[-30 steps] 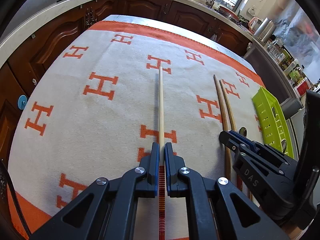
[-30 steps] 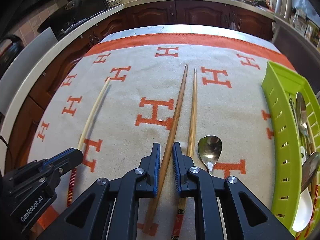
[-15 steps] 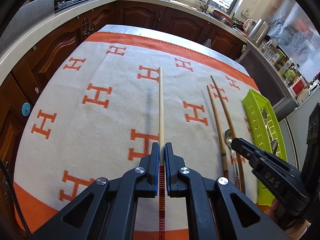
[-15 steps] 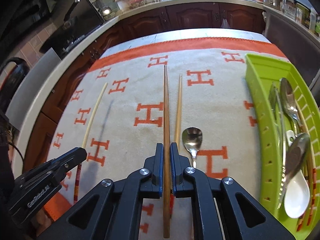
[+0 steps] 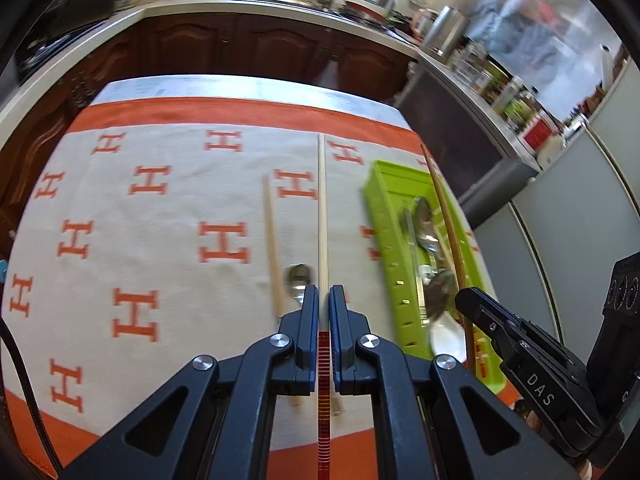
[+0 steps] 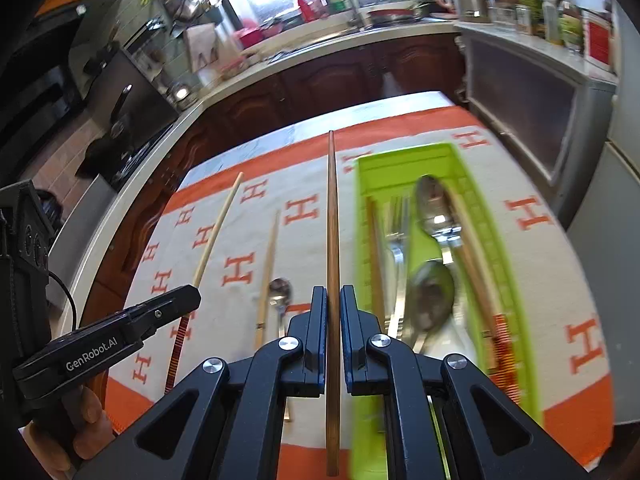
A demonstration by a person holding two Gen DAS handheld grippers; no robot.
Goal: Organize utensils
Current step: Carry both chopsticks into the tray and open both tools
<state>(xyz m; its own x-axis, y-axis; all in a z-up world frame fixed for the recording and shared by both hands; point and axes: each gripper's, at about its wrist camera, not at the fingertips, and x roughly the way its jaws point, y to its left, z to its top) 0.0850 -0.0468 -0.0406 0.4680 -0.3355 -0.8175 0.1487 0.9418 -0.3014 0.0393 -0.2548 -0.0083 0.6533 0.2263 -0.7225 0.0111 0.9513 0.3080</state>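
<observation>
My left gripper (image 5: 323, 296) is shut on a pale chopstick (image 5: 322, 216) with a red-striped end, held above the cloth. It also shows in the right wrist view (image 6: 216, 232). My right gripper (image 6: 332, 300) is shut on a dark brown chopstick (image 6: 332, 216), held in the air beside the green tray (image 6: 516, 280). The brown chopstick crosses over the tray in the left wrist view (image 5: 444, 216). The tray (image 5: 384, 240) holds spoons, forks and chopsticks. A light wooden chopstick (image 6: 269, 264) and a metal spoon (image 6: 280, 292) lie on the cloth left of the tray.
The table carries a cream cloth (image 5: 160, 240) with orange H marks and an orange border. Dark kitchen cabinets and a counter with a sink (image 6: 348, 28) stand behind. A grey appliance (image 6: 532, 108) stands to the right.
Both grippers have lifted their chopsticks off the cloth and moved right, toward the green tray. The light wooden chopstick and the spoon stay on the cloth.
</observation>
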